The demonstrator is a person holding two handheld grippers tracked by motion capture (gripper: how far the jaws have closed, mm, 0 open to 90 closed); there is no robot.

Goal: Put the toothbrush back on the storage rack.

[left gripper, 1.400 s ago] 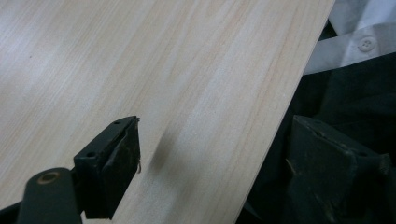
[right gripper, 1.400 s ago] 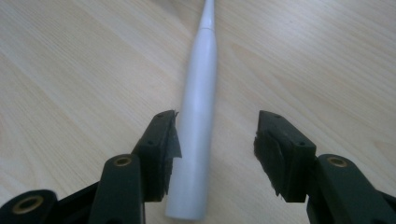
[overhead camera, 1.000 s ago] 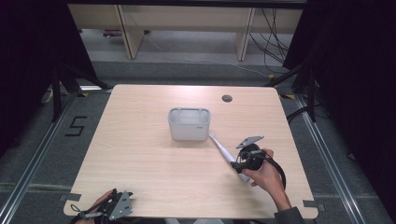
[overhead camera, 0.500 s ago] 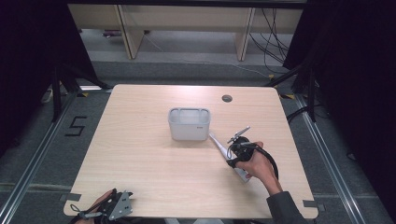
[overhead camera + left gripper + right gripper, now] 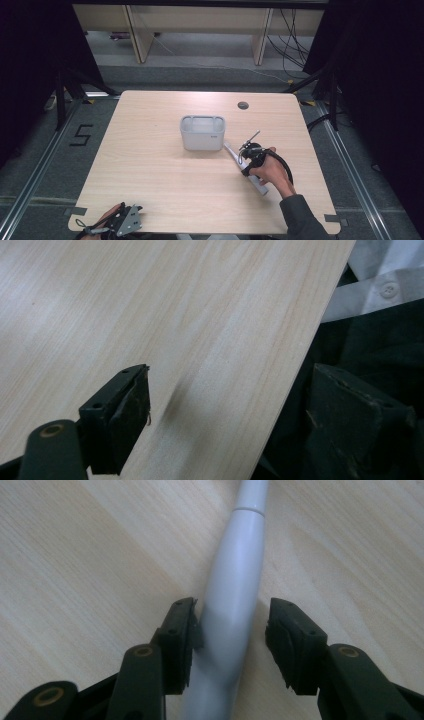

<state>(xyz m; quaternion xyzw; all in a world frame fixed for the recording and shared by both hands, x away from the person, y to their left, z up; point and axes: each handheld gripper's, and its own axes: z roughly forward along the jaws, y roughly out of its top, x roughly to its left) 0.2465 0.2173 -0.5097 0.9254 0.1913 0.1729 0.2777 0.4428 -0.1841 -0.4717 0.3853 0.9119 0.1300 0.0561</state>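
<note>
A long pale grey handle (image 5: 232, 585) lies flat on the wooden table (image 5: 150, 165), slanting from just right of a grey open-topped bin (image 5: 202, 132) toward the front right. My right gripper (image 5: 232, 630) is open and straddles this handle (image 5: 260, 188). Its left pad touches the handle and a gap shows at the right pad. In the high view the right gripper (image 5: 248, 159) is held down over the handle's middle by a hand. My left gripper (image 5: 125, 222) rests at the table's front left edge. Its jaws (image 5: 235, 425) stand wide open with nothing between them, one over the wood, one past the edge.
A round cable hole (image 5: 243, 105) sits in the table's far right part. The bin stands near the table's middle, a short way left of the right gripper. Shelving legs (image 5: 135, 35) and cables stand beyond the far edge. Dark clothing (image 5: 380, 340) lies past the table's near edge.
The right hand has shifted left toward the bin and come down over the handle, which now lies between the jaws. The left gripper has stayed put.
</note>
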